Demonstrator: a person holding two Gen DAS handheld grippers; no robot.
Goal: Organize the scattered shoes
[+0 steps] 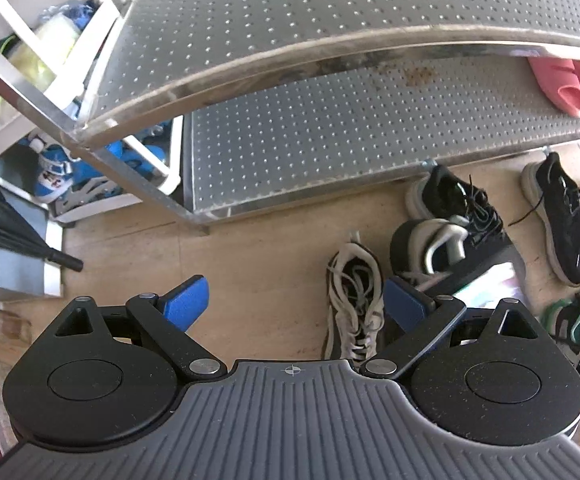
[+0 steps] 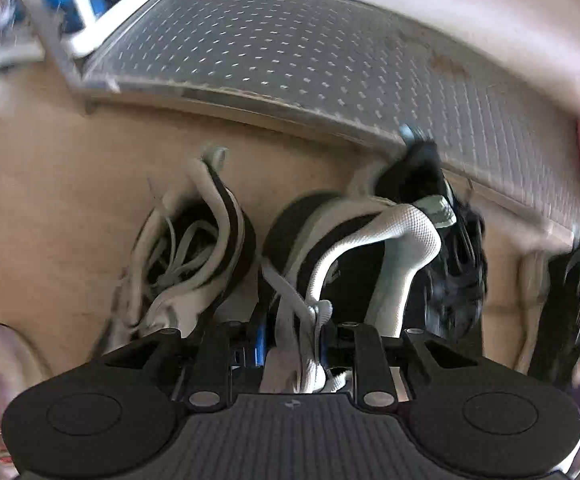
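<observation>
While clamped on sneaker — right gripper near shelf edge

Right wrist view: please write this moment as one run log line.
right claw: shut on black-and-white sneaker | left claw: open, empty | matching sneaker: on floor | lower shelf: pink slippers only

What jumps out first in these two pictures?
A big perforated metal shoe rack fills the background, with pink slippers on its lower shelf. Sneakers lie scattered on the floor before it, and the right gripper is clamped on a black-and-white sneaker.
</observation>
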